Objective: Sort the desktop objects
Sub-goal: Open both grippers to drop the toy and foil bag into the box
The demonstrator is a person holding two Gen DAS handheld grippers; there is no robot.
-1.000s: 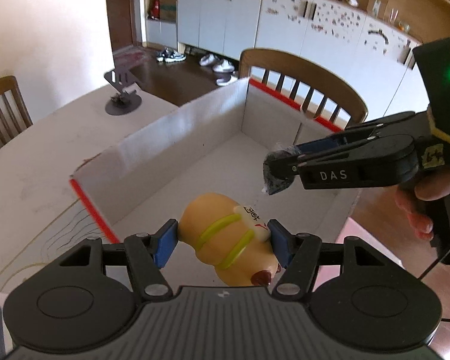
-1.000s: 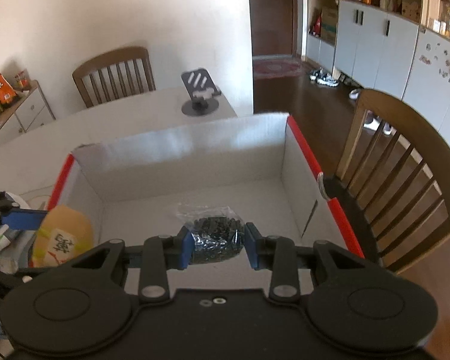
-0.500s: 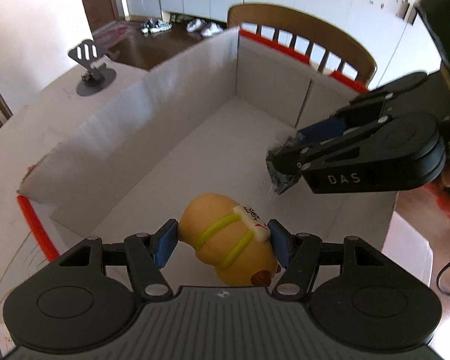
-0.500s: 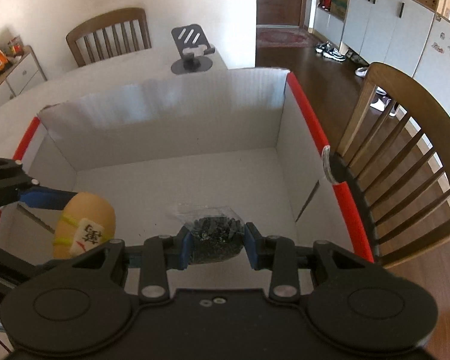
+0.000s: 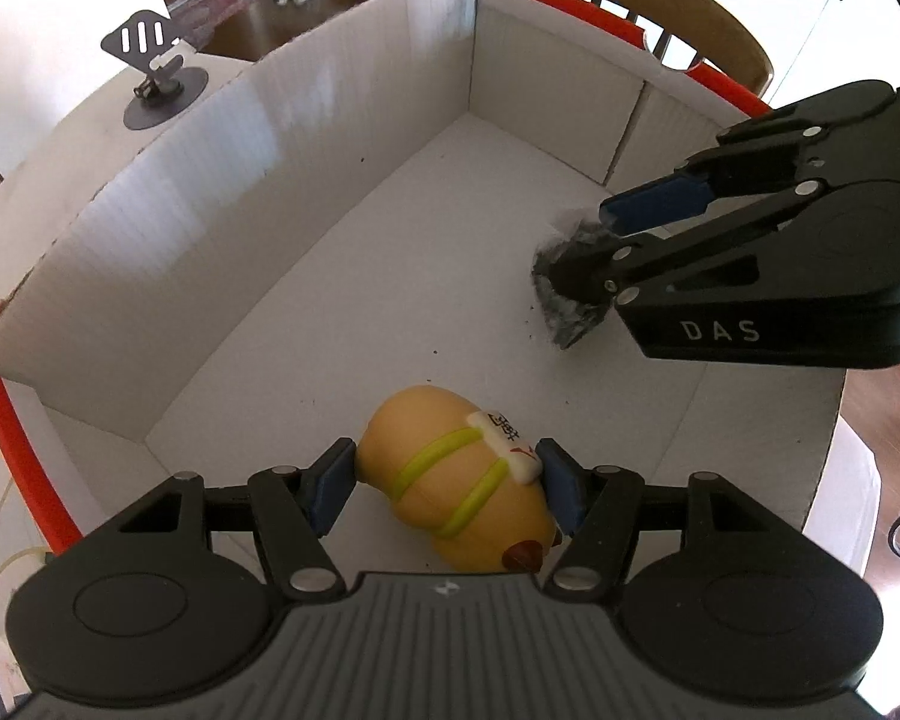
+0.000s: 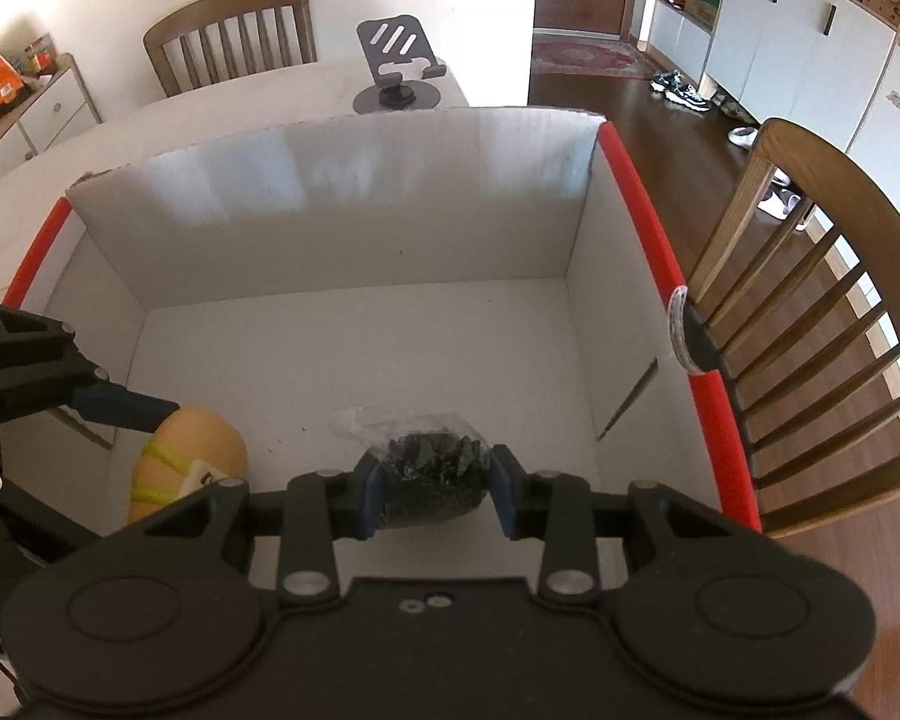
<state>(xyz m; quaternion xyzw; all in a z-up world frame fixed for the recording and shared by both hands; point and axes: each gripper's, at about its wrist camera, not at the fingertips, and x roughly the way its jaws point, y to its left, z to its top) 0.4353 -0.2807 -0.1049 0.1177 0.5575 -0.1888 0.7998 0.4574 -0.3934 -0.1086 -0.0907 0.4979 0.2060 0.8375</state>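
Note:
A white cardboard box with red-edged flaps sits on the table, open at the top; it also shows in the right wrist view. My left gripper is shut on a yellow-orange toy with green stripes and holds it inside the box near the floor. The toy also shows in the right wrist view. My right gripper is shut on a clear bag of small black pieces, also low inside the box. That bag shows in the left wrist view, to the right of the toy.
A dark metal phone stand stands on the white table behind the box. A wooden chair is close against the box's right side. Another chair is at the far side.
Both grippers have moved forward and down into the box with their objects. The box floor is now much nearer.

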